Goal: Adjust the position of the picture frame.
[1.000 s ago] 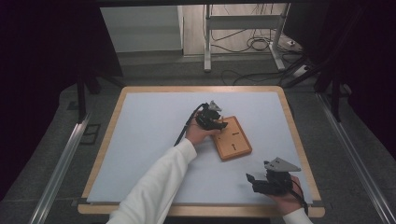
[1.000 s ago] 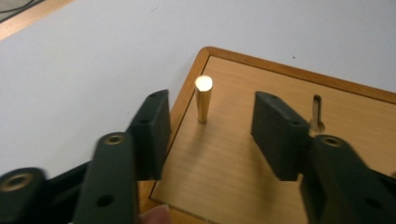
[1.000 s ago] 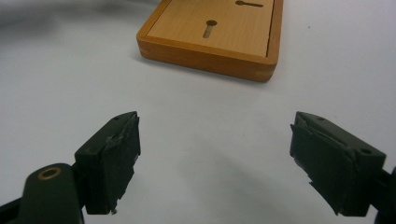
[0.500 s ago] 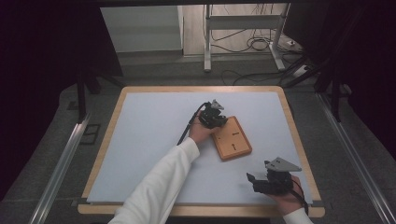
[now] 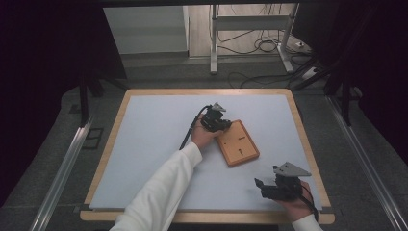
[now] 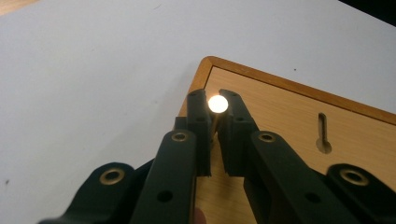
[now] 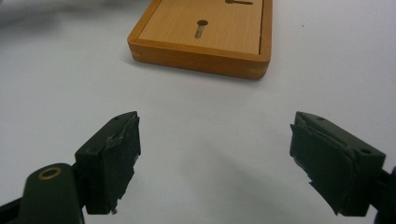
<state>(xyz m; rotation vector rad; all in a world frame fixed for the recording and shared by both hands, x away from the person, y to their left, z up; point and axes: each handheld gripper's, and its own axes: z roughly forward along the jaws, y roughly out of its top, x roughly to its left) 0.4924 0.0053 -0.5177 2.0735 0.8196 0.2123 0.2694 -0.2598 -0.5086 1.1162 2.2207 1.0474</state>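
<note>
A flat wooden board (image 5: 238, 144) with keyhole slots lies on the white mat, right of centre. My left gripper (image 5: 224, 126) is at the board's far left corner. In the left gripper view its jaws (image 6: 215, 114) have just been closing and are shut on a thin brass pin (image 6: 218, 103) with a shiny round head, standing over the corner of the board (image 6: 289, 121). My right gripper (image 5: 259, 185) rests near the mat's front right corner. It stands open (image 7: 215, 128) with nothing between its fingers, pointing at the board (image 7: 205, 32).
The white mat lies on a table with a wooden rim (image 5: 115, 139). Metal rails run along both sides of the table (image 5: 62, 168). Behind it are a stand and cables on the floor (image 5: 255, 45).
The left hand has shifted only slightly at the board's corner. The right hand has stayed where it was.
</note>
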